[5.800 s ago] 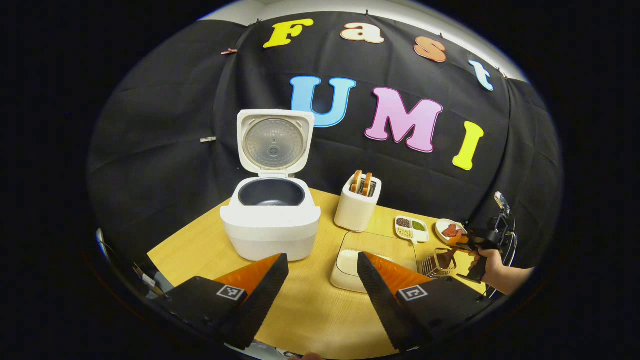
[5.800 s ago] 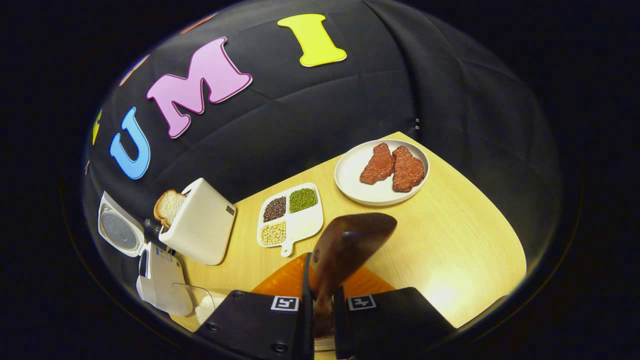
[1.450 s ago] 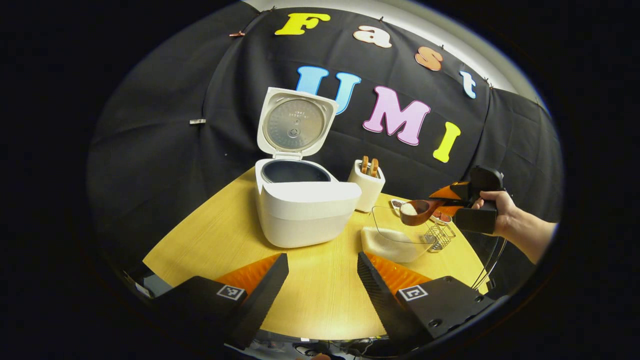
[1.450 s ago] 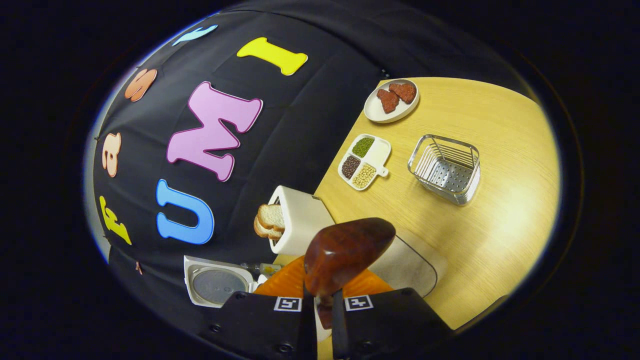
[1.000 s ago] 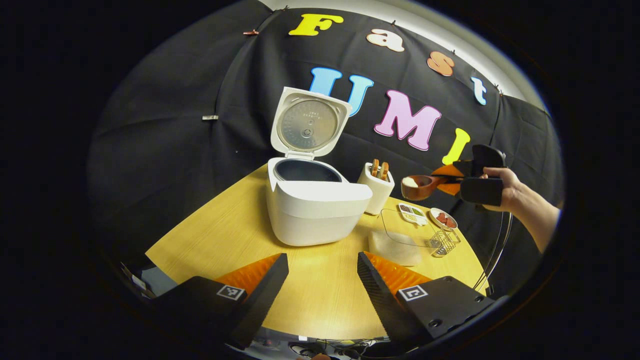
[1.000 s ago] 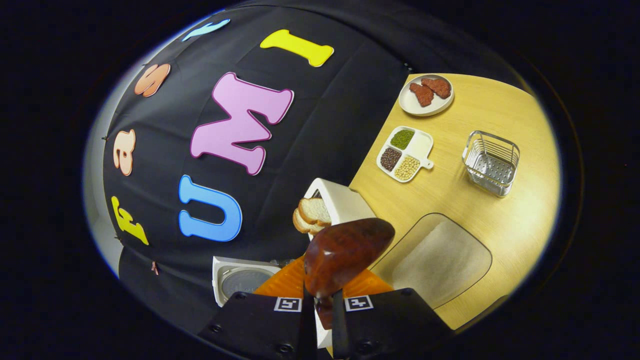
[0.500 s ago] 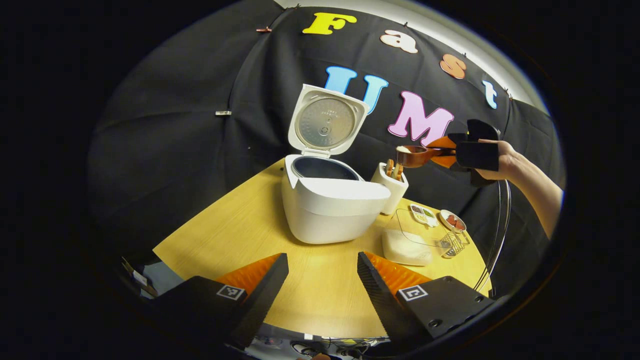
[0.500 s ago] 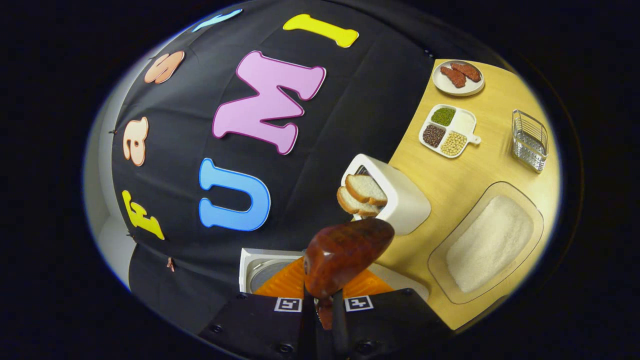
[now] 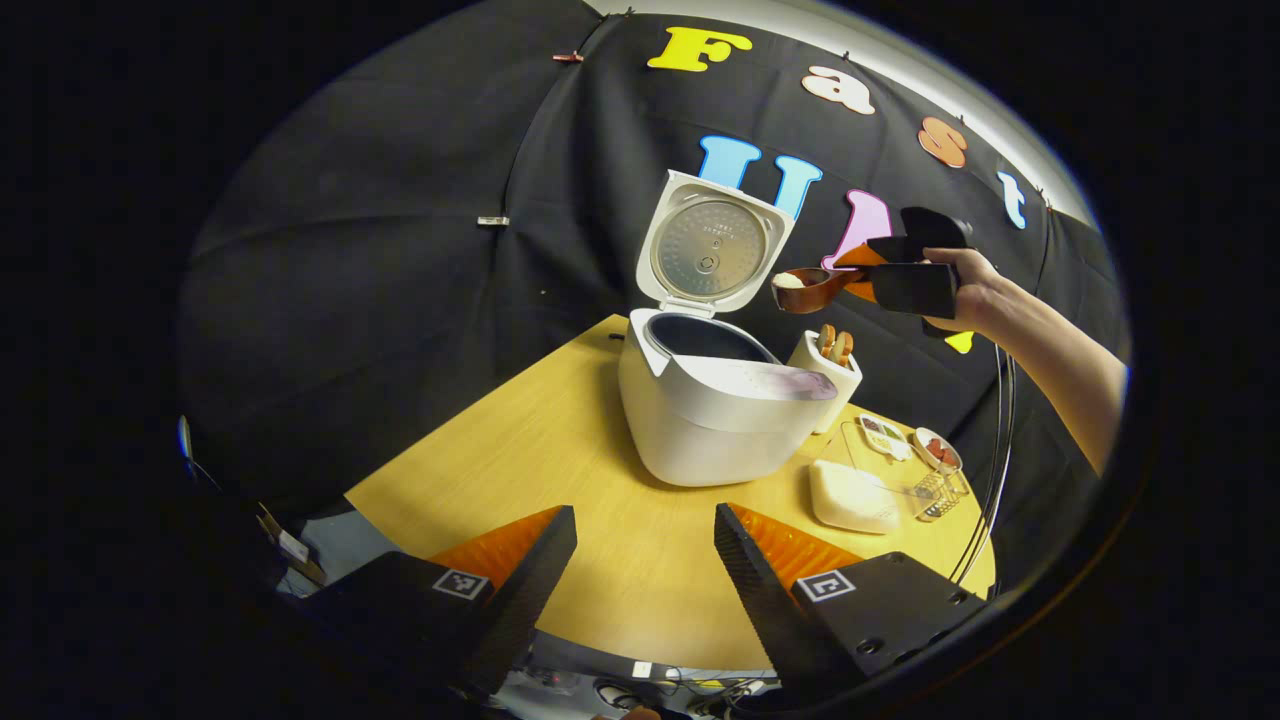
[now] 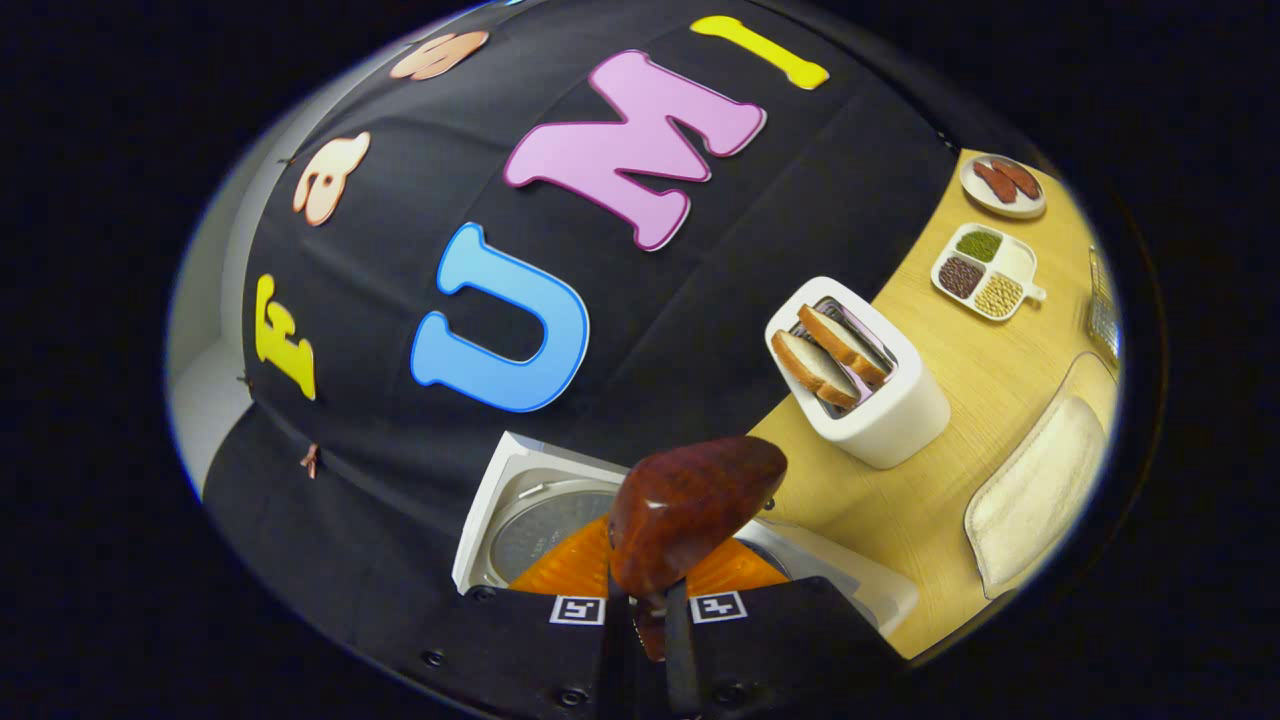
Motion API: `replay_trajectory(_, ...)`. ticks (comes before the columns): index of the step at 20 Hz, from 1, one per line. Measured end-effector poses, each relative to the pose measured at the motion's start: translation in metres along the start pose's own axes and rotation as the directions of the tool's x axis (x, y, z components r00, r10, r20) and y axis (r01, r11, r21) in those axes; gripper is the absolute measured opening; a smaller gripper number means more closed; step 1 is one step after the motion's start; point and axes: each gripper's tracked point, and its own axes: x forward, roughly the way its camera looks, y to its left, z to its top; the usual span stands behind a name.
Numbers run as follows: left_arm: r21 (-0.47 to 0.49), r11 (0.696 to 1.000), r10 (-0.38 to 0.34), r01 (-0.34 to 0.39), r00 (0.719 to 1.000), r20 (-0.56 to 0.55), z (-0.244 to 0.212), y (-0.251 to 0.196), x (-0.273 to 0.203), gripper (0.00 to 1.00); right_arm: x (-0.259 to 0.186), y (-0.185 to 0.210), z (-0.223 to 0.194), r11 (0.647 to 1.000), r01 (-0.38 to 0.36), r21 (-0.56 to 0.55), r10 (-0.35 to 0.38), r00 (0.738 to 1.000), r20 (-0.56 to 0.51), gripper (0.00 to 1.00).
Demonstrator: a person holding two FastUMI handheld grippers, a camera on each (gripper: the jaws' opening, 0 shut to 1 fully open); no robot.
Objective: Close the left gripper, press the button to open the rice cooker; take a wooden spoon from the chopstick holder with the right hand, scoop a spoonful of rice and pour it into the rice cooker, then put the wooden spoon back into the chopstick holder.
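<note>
Yellow tabletop (image 9: pixel 520 470) runs under the left gripper (image 9: pixel 640 560), whose fingers stand apart, holding nothing. Further right sits the rice cooker (image 9: pixel 715 405), lid raised, then the right gripper (image 9: pixel 860 280) clamped on the wooden spoon (image 9: pixel 805 290), rice loaded, above the rim. Tipping too soon would likely spill grains onto the table.

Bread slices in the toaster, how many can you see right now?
2. Both slices stand in the white toaster: one bread slice nearer the rice cooker, the other bread slice right behind it, closer to the divided dish. None lie elsewhere, as far as shows.
</note>
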Motion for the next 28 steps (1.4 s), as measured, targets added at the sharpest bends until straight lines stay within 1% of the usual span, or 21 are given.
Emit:
replay_trajectory(2,0.002,1.000,0.007,-0.007,1.000,-0.005,-0.001,0.005,-0.003,0.95,0.010,0.010,-0.016,0.994,-0.017,-0.105,0.017,1.000,0.000,0.16)
replay_trajectory(5,0.023,1.000,0.013,-0.013,1.000,-0.001,0.002,0.006,-0.004,0.96,0.020,0.018,-0.030,0.971,-0.033,-0.236,0.037,0.999,0.014,0.16)
replay_trajectory(7,0.053,0.999,0.001,-0.002,1.000,0.012,0.008,0.001,-0.004,0.96,0.024,0.025,-0.041,0.949,-0.043,-0.313,0.051,0.999,0.019,0.16)
replay_trajectory(9,0.064,0.998,-0.022,0.021,1.000,0.018,0.014,-0.007,-0.004,0.96,0.029,0.029,-0.048,0.921,-0.052,-0.387,0.065,0.998,0.021,0.16)
replay_trajectory(12,0.061,0.996,-0.061,0.059,0.998,0.028,0.020,-0.019,-0.002,0.96,0.033,0.028,-0.053,0.864,-0.059,-0.501,0.087,0.996,0.034,0.16)
replay_trajectory(15,0.067,0.994,-0.084,0.082,0.996,0.039,0.024,-0.029,-0.002,0.96,0.032,0.032,-0.056,0.786,-0.071,-0.615,0.123,0.991,0.042,0.16)
replay_trajectory(17,0.070,0.993,-0.094,0.091,0.995,0.035,0.021,-0.033,-0.003,0.96,0.030,0.038,-0.060,0.734,-0.094,-0.673,0.160,0.986,0.037,0.16)
replay_trajectory(20,0.075,0.993,-0.093,0.090,0.995,0.032,0.020,-0.032,-0.002,0.96,0.027,0.048,-0.077,0.628,-0.145,-0.765,0.219,0.976,-0.004,0.16)
replay_trajectory(21,0.068,0.994,-0.092,0.090,0.995,0.032,0.020,-0.031,-0.003,0.96,0.025,0.052,-0.085,0.582,-0.165,-0.797,0.237,0.971,-0.029,0.16)
replay_trajectory(22,0.061,0.994,-0.091,0.089,0.995,0.033,0.020,-0.031,-0.003,0.96,0.022,0.056,-0.093,0.525,-0.183,-0.831,0.255,0.966,-0.052,0.16)
replay_trajectory(24,0.056,0.995,-0.079,0.077,0.996,0.036,0.019,-0.025,-0.004,0.96,0.016,0.063,-0.109,0.391,-0.197,-0.899,0.295,0.952,-0.081,0.16)
replay_trajectory(25,0.056,0.996,-0.073,0.070,0.997,0.036,0.018,-0.022,-0.005,0.96,0.012,0.067,-0.120,0.330,-0.208,-0.921,0.312,0.945,-0.102,0.16)
replay_trajectory(26,0.056,0.996,-0.065,0.063,0.997,0.038,0.018,-0.020,-0.006,0.96,0.009,0.068,-0.130,0.276,-0.220,-0.936,0.325,0.937,-0.125,0.16)
replay_trajectory(28,0.054,0.997,-0.056,0.054,0.997,0.045,0.020,-0.017,-0.007,0.96,0.004,0.067,-0.151,0.183,-0.247,-0.952,0.344,0.923,-0.173,0.16)
